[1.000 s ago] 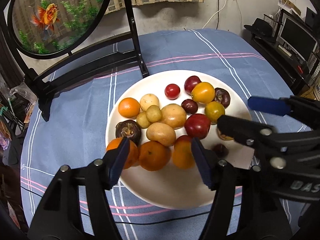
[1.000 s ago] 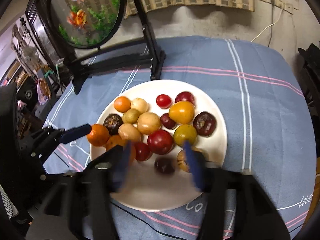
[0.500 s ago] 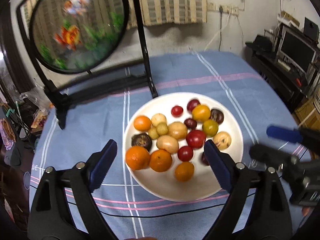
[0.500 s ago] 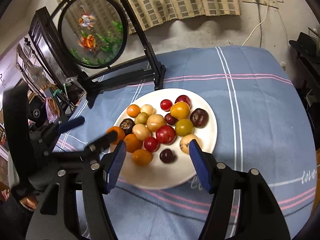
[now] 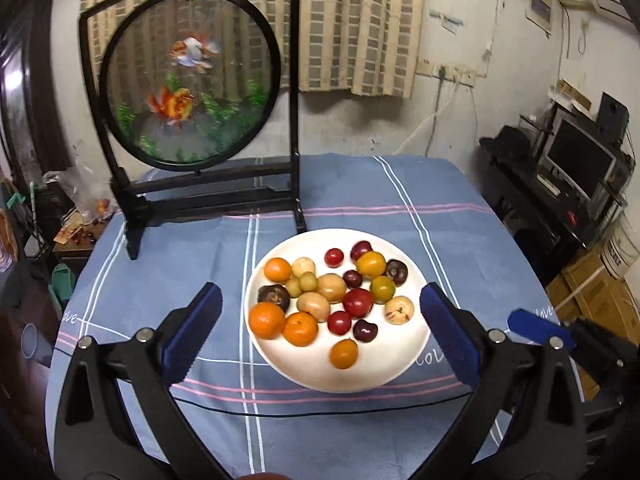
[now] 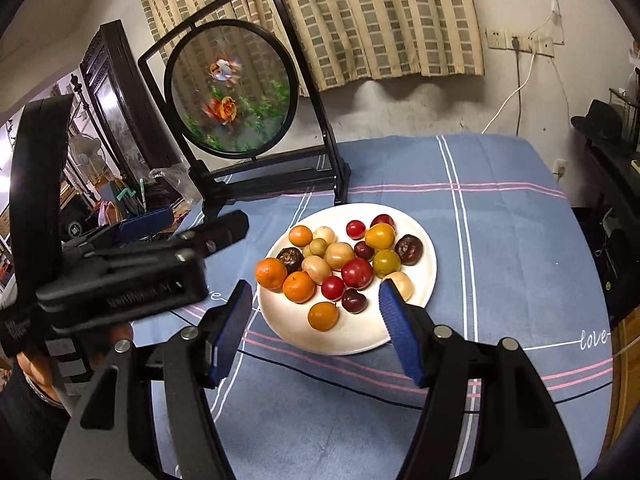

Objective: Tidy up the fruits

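A white plate (image 5: pixel 380 376) sits on the blue striped tablecloth and holds several small fruits: oranges (image 5: pixel 267 320), red fruits (image 5: pixel 357 302), yellow-green ones (image 5: pixel 382 289), tan ones (image 5: pixel 313 305) and dark purple ones (image 5: pixel 273 295). A small orange (image 5: pixel 343 353) lies alone near the plate's front. The plate also shows in the right wrist view (image 6: pixel 424 280). My left gripper (image 5: pixel 320 332) is open and empty, held above and short of the plate. My right gripper (image 6: pixel 316 328) is open and empty, also back from the plate.
A round goldfish screen in a black frame (image 5: pixel 188 80) stands at the table's back left, its foot (image 5: pixel 298 216) close to the plate. A thin black cable (image 5: pixel 320 410) crosses the cloth in front of the plate. A dark desk with monitor (image 5: pixel 576 168) stands right.
Both grippers have pulled up and back from the plate, so the fruits look smaller. A small orange now lies alone at the plate's front. Both grippers stay open.
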Demonstrator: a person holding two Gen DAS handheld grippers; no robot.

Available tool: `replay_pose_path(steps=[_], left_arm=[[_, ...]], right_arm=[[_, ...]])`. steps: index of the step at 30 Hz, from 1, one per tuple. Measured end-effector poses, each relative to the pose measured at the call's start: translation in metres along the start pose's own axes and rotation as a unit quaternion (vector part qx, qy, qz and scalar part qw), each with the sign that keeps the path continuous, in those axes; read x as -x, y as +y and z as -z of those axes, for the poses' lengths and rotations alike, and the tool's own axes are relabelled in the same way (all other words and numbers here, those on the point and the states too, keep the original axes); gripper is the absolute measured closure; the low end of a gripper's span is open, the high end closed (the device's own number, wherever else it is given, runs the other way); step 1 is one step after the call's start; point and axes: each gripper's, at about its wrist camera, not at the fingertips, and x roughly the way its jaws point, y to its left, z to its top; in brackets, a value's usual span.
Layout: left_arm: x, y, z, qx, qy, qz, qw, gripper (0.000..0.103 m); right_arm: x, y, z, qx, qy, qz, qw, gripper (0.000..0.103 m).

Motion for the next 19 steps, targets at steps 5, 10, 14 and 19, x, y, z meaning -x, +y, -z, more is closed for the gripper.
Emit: replay_pose_path(steps=[5, 10, 14, 19], left_arm=[[0.0051, -0.0051, 0.0019, -0.018, -0.011, -0.026, 0.9994, 0.002], [0.0058, -0.0059, 0.0016, -0.024, -0.009, -0.037, 0.9990, 0.002], [0.0072, -0.0082, 0.0009, -0.037, -0.011, -0.043, 0.9983, 0.002], [0.0107, -0.0028, -0.0005, -0.023, -0.019, -0.044, 0.9986, 0.002]], right_arm=[[0.0052, 0.0015, 0.0054, -0.003, 0.000, 0.004, 1.000, 0.037], [0.0084, 0.0021, 0.0073, -0.003, -0.001, 0.007, 1.000, 0.037], [0.0086, -0.0004, 0.0090, -0.006, 0.001, 0.010, 1.000, 0.037], [0.0086, 0.0006, 0.0113, -0.009, 0.003, 0.011, 1.000, 0.037]])
